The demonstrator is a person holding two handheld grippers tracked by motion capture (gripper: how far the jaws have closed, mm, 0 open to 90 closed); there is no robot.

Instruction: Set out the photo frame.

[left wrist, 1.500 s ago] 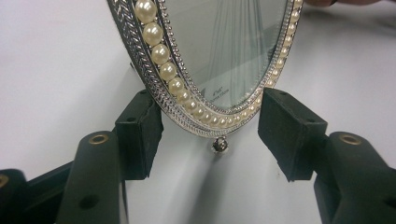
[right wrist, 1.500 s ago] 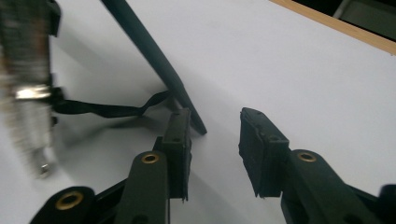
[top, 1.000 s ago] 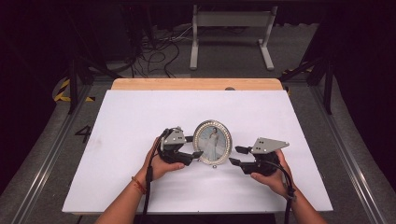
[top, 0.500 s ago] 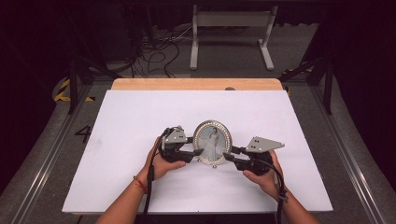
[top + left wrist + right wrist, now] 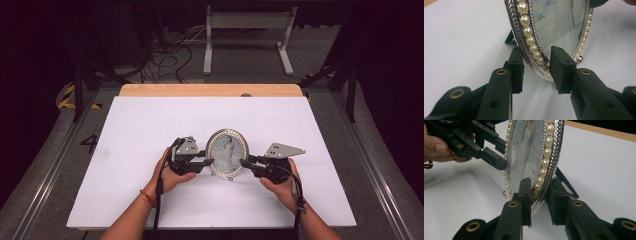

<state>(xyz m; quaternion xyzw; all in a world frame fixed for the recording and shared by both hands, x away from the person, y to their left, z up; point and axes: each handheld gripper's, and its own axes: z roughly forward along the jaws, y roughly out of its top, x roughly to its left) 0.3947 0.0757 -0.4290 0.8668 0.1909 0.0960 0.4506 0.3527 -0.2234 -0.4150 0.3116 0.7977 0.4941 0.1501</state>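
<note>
Both pairs of jaws have just been closing, each with the rim of the oval silver picture frame edged in pearl beads (image 5: 228,153) between its pads. In the left gripper view the left gripper (image 5: 536,71) straddles the rim: one pad sits against the back of the beaded edge while the other stands just off the glass side with a gap visible, so it brackets the frame more than it clamps it. In the right gripper view the right gripper (image 5: 539,201) is narrower — its pads look pressed onto the rim from front and back, a pinch on the frame's edge. The frame stands upright on the white tabletop (image 5: 150,120), a little nearer the person's edge than the far wooden edge and about midway between the left and right edges, leaning back on its dark rear stand (image 5: 509,38), with a small ball foot (image 5: 580,59) touching the surface. The two grippers come in from opposite sides at the same height, level with the tabletop, probably so that the thin metal rim is taken symmetrically and the frame cannot swing or topple — a one-sided hold on so narrow an edge would let it pivot. The person's left hand (image 5: 170,175) and right hand (image 5: 282,185) rest low behind them.
</note>
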